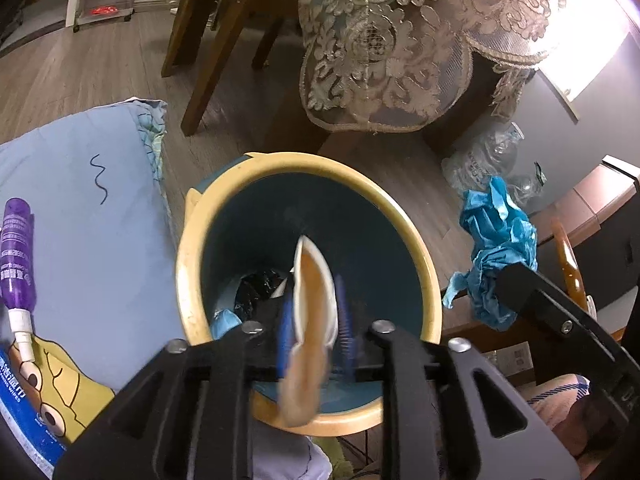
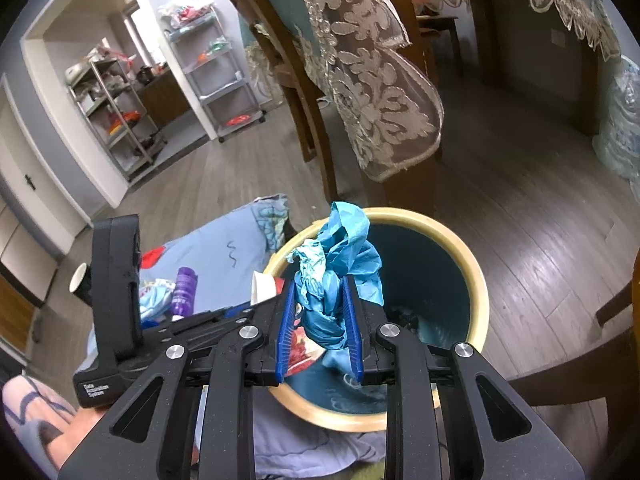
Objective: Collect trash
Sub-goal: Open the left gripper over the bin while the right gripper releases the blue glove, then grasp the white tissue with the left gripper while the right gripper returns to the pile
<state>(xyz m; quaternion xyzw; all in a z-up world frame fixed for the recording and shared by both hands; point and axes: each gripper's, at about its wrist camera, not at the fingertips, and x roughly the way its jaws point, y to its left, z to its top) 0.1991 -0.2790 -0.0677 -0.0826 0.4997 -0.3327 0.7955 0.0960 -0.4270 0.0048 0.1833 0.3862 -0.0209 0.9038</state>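
we hold both grippers over bin (image 1: 188, 264). left gripper (image 1: 310, 332) jaws apart, flat paper cup (image 1: 310, 320) loose between, dropping in. right gripper (image 2: 320, 320) squeezes blue wad (image 2: 332, 272). some trash already inside. purple bottle (image 1: 16, 248) left on bed.

Grey wood-plank floor (image 2: 540, 216). On it: round trash bin (image 1: 430, 280), yellow rim, teal inside; dark wooden chair legs (image 1: 208, 60). Beside bin, blue cartoon-print bedding (image 1: 88, 208) carrying purple bottle (image 1: 16, 252).
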